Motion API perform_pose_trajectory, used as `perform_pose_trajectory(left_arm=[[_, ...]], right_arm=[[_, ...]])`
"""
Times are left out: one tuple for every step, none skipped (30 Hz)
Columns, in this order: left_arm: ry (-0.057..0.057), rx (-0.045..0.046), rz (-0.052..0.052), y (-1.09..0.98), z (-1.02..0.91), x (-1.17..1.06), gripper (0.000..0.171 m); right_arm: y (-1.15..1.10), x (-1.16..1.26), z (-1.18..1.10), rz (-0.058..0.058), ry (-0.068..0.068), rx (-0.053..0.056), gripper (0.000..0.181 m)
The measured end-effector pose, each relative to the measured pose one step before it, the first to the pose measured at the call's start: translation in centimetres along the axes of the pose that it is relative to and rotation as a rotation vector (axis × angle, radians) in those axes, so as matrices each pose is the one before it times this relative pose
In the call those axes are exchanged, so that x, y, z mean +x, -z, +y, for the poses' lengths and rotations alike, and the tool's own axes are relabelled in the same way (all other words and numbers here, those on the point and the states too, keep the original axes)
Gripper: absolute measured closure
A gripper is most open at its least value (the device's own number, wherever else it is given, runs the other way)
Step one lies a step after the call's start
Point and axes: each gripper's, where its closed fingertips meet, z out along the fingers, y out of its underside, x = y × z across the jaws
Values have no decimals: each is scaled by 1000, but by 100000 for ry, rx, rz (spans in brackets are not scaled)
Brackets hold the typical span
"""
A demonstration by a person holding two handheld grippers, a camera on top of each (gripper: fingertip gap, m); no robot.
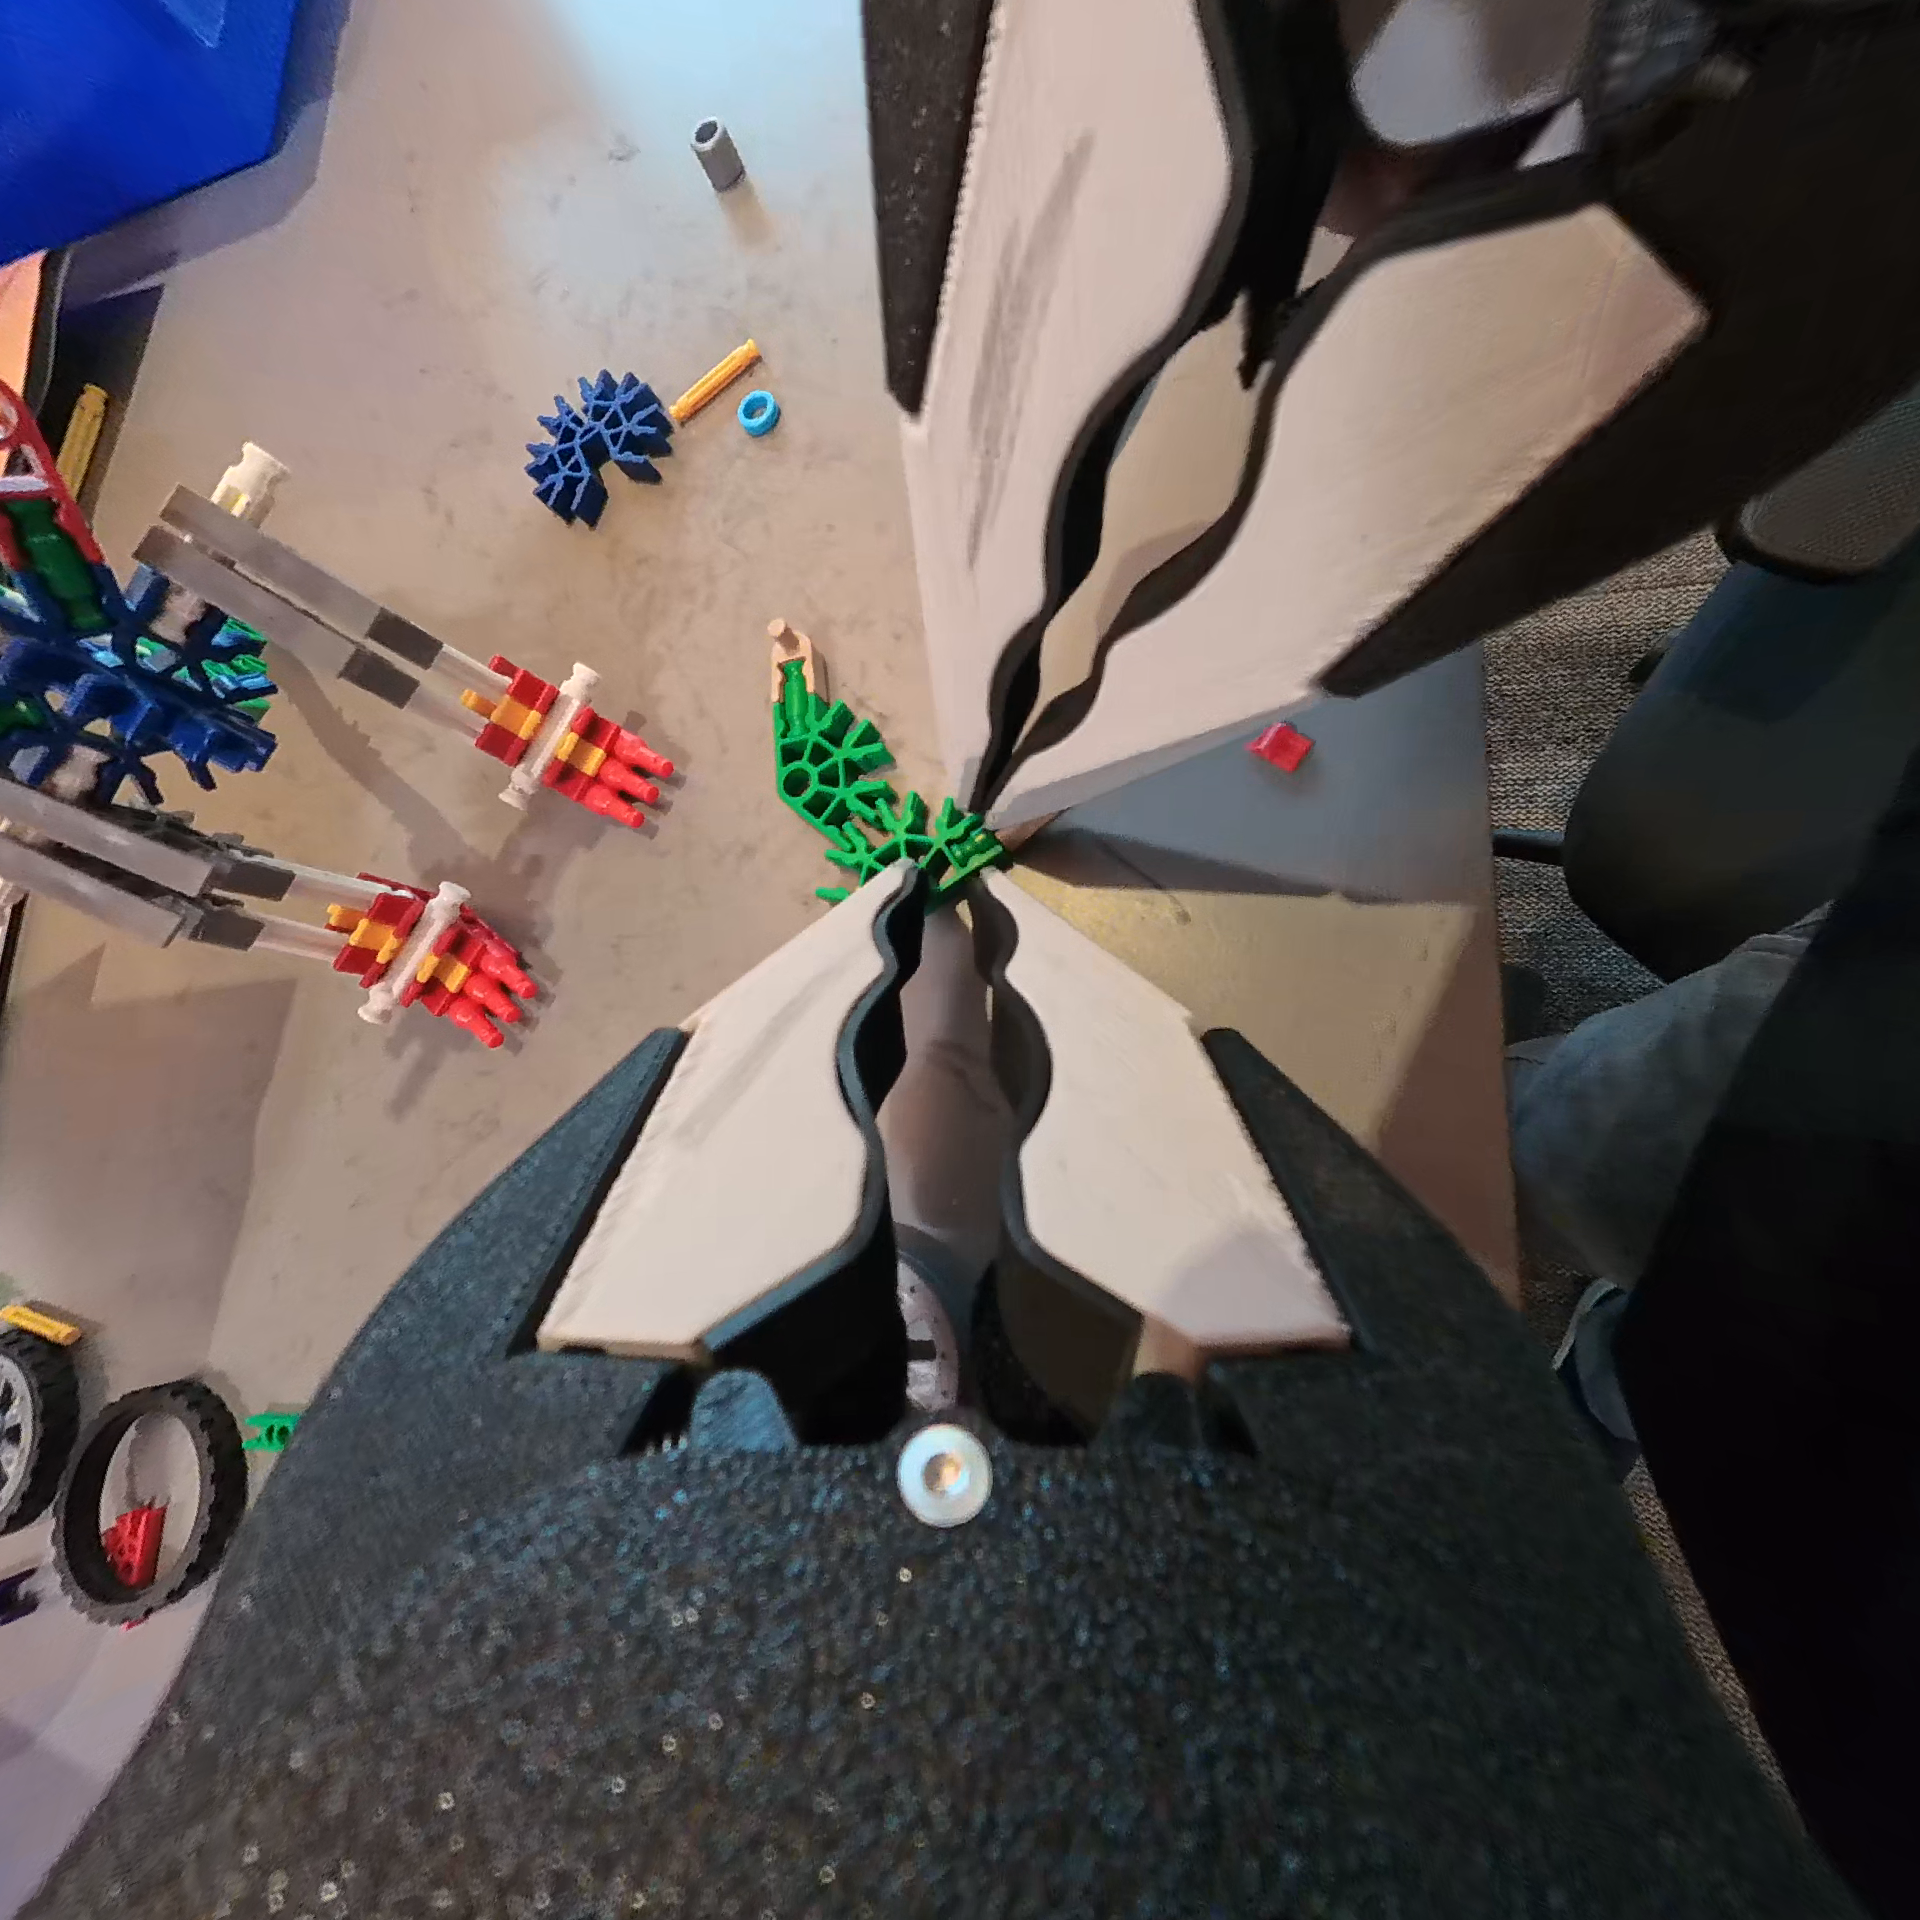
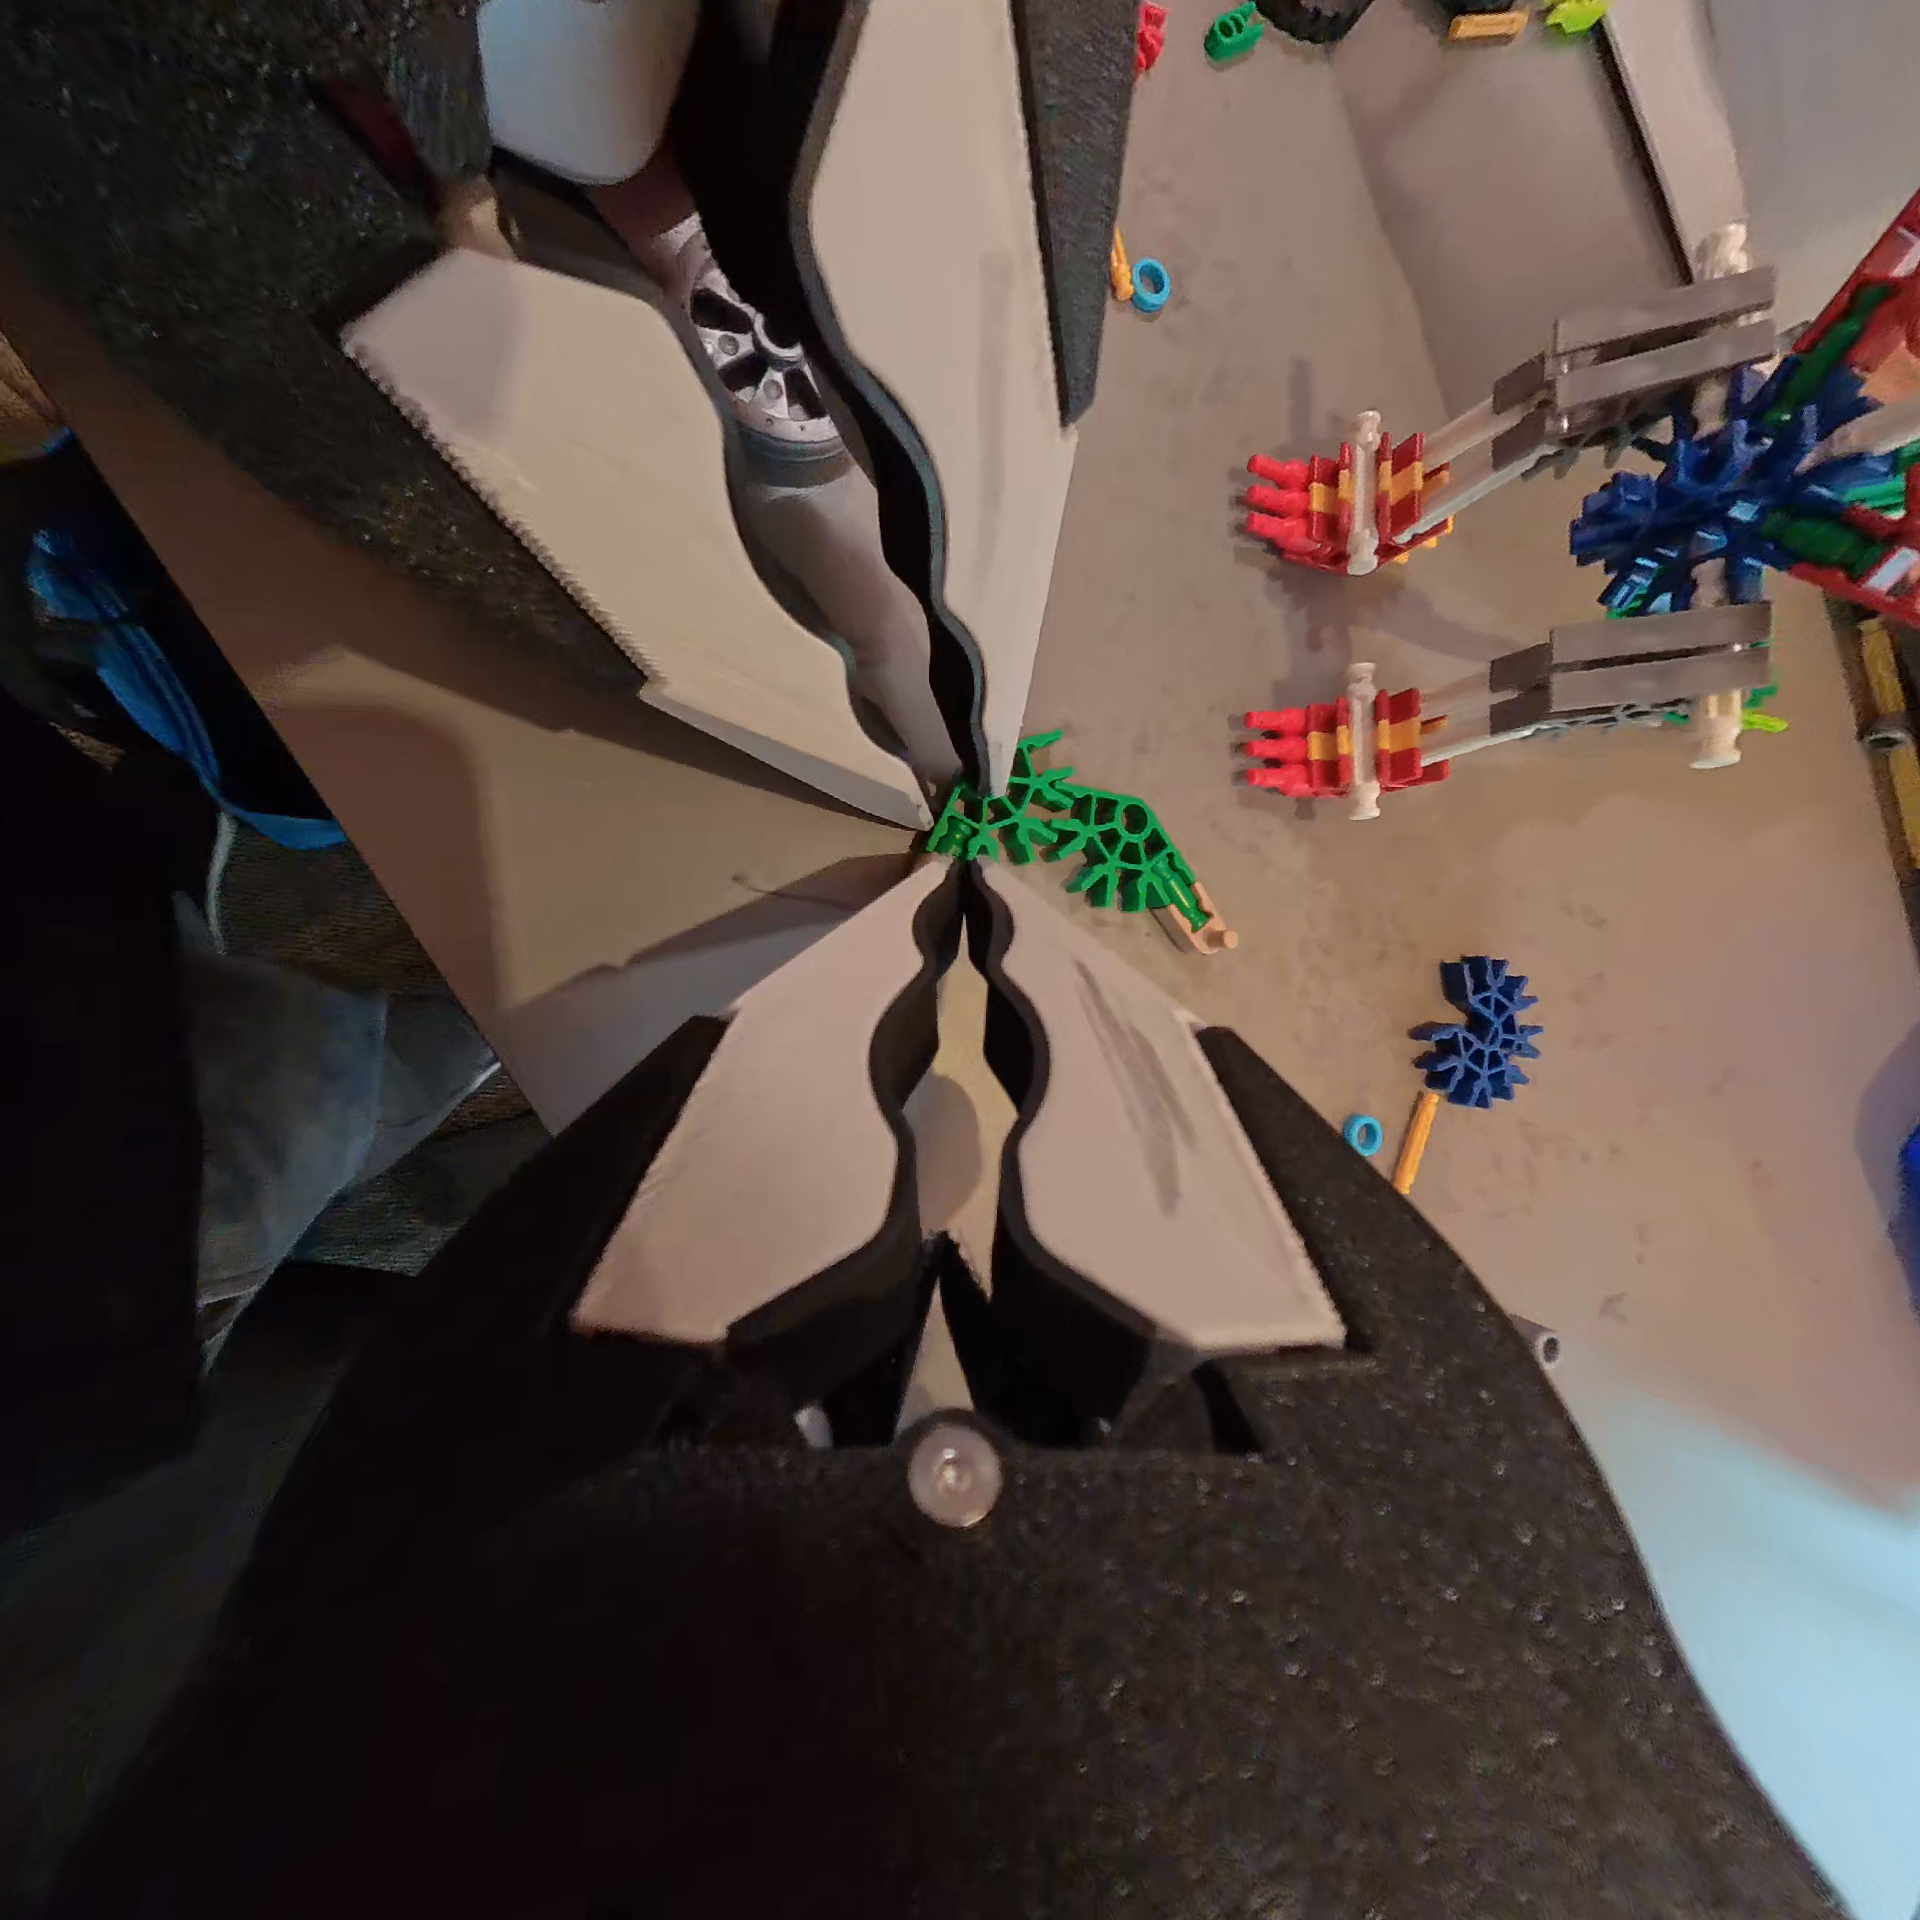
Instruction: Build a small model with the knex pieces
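Note:
A chain of green snowflake-shaped connectors [image 1: 842, 764] lies on the beige table with a tan piece [image 1: 798, 657] at its far end. My left gripper [image 1: 948, 891] comes from the bottom of the left wrist view, shut on the near end of the chain. My right gripper [image 1: 985, 816] comes from above, tip to tip with it, shut on the same end. In the right wrist view the right gripper [image 2: 961, 875] is at the bottom, the left gripper [image 2: 954, 788] is above it, and the green chain [image 2: 1091, 831] trails to the right.
A model with blue hubs [image 1: 114, 686] and two red-and-yellow claws [image 1: 577, 743] stands at the left. Blue connectors [image 1: 601, 445], a yellow rod [image 1: 715, 380], a blue ring [image 1: 760, 412], a grey sleeve [image 1: 718, 154] and a red piece [image 1: 1283, 746] lie around. Tyres [image 1: 145, 1501] sit bottom left. The table edge [image 1: 1491, 935] runs at the right. The tips of both grippers are at nearly the same place.

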Motion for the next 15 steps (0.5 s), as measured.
perform_pose_trajectory(left_arm=[[-132,175,95,-6,-3,5,166],[-38,169,100,8,-2,9,166],[56,216,148,-7,1,6,166],[13,142,129,-1,-3,-2,166],[-34,36,50,-3,-5,5,166],[-105,-129,-29,-2,2,0,166],[409,-185,-58,4,6,10,166],[232,13,-267,0,1,10,166],[-141,176,-251,0,-3,7,166],[102,179,68,-8,-2,8,166],[285,120,226,2,-4,9,166],[110,41,46,4,2,13,166],[-351,72,-280,1,-7,18,166],[-179,13,-257,-2,5,5,166],[-40,-160,-91,-4,-2,6,166]], right_arm=[[-30,-17,17,2002,2158,-259,181],[-18,-40,56,1516,1210,-108,181],[1,-21,15,419,-295,584,181],[-9,-11,33,-737,-1909,757,181],[-8,1,30,-226,-1262,674,181],[-5,1,4,1435,1194,341,181],[5,-9,-31,2055,1787,91,181],[10,-13,-1,1404,967,72,181],[0,-3,9,334,95,53,181],[-6,7,-8,466,104,57,181],[-2,7,-15,1742,1360,-79,181],[7,-4,-17,2337,2081,-445,181],[5,1,-17,1657,1476,-685,181],[1,11,-5,906,426,-604,181],[-1,5,4,655,95,-599,181]])
